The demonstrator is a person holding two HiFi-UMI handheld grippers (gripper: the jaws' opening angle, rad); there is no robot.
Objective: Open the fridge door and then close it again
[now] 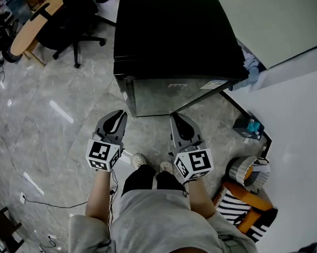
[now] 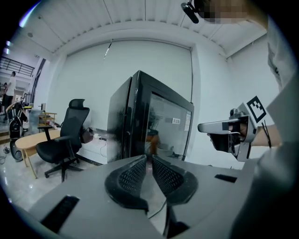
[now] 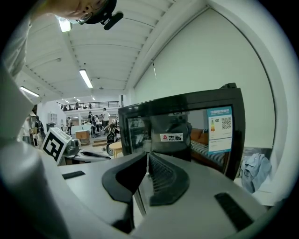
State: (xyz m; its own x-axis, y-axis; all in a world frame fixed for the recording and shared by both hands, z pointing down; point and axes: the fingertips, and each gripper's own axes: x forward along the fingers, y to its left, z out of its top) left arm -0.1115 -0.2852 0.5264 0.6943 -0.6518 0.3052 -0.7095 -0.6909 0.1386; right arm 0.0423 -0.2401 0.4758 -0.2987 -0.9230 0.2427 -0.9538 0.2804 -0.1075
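While the fridge (image 1: 170,39) stands shut on the floor (image 1: 53,117) just ahead, my left hand-held gripper (image 1: 115,119) and right hand-held gripper (image 1: 180,122) are both clenched, empty; closed jaws could skid off the door (image 1: 167,94) edge.

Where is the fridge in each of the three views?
Head view: fridge at top centre, seen from above, door facing the person.
Left gripper view: fridge at centre, beyond the jaws.
Right gripper view: fridge from centre to right, door front-on.
Shared landmark: the label near the door's right edge.
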